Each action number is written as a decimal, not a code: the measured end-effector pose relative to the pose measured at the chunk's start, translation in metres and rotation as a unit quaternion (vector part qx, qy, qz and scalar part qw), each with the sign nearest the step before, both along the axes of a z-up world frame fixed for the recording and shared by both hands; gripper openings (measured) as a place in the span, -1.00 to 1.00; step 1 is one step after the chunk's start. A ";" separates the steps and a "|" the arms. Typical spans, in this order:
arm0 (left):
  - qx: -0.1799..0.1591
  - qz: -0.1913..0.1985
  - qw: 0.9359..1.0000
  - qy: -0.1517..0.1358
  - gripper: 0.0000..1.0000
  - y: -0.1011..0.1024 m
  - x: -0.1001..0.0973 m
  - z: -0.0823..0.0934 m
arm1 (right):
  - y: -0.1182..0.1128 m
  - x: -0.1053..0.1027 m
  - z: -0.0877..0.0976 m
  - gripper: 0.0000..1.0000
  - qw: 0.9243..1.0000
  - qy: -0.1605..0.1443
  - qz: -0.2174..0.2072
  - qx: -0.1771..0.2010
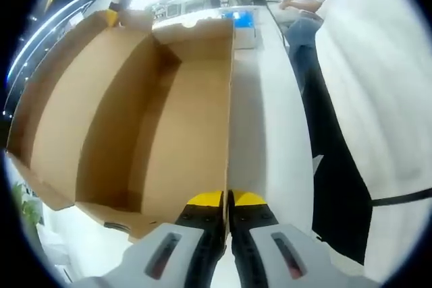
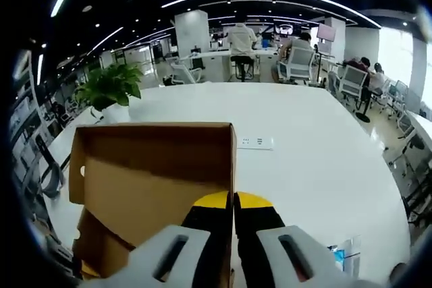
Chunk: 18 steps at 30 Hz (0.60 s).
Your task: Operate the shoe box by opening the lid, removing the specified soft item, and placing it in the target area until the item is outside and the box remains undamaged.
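Observation:
The brown cardboard shoe box point(image 1: 169, 119) lies open on the white table, and the inside that shows is bare cardboard. Its lid point(image 1: 40, 99) folds out to the left. My left gripper point(image 1: 228, 199) is shut on the thin top edge of the box's right wall, one yellow fingertip point(image 1: 204, 199) on each side. In the right gripper view a cardboard panel of the box point(image 2: 148, 173) stands upright. My right gripper point(image 2: 234, 200) is shut on that panel's right edge. A dark and yellow piece point(image 1: 116, 1) at the lid's far corner looks like the other gripper.
The white table point(image 2: 304, 153) stretches ahead, with a socket strip point(image 2: 255, 142) and a potted plant point(image 2: 108, 85) beyond the box. A blue and white packet point(image 1: 241, 19) lies past the box's far end. A person in white point(image 1: 378, 99) stands close on the right. Chairs and seated people are farther back.

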<state>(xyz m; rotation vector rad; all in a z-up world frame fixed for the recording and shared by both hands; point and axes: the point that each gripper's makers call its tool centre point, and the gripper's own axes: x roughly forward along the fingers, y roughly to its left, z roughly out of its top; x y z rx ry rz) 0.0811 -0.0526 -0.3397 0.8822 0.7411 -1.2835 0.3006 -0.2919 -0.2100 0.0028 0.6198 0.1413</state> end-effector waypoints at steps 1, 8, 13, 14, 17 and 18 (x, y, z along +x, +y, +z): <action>0.000 0.000 1.000 0.000 -0.97 0.000 0.000 0.000 | -0.001 -0.001 0.001 -1.00 1.000 -0.002 0.000 0.003; 0.001 0.000 1.000 0.017 -0.97 0.000 0.001 0.001 | -0.002 -0.005 0.002 -1.00 1.000 -0.007 -0.002 -0.001; -0.001 0.001 1.000 0.012 -0.96 0.000 0.001 0.001 | -0.003 -0.011 0.006 -1.00 1.000 -0.012 -0.001 -0.004; -0.001 0.002 1.000 0.011 -0.96 0.001 0.001 0.001 | -0.003 -0.011 0.006 -1.00 1.000 -0.013 -0.001 -0.003; -0.001 0.001 1.000 0.011 -0.96 0.000 0.001 0.001 | -0.003 -0.013 0.007 -1.00 1.000 -0.014 0.002 -0.001; -0.002 0.000 1.000 0.012 -0.96 0.000 0.001 0.001 | -0.002 -0.014 0.007 -1.00 1.000 -0.013 0.003 -0.004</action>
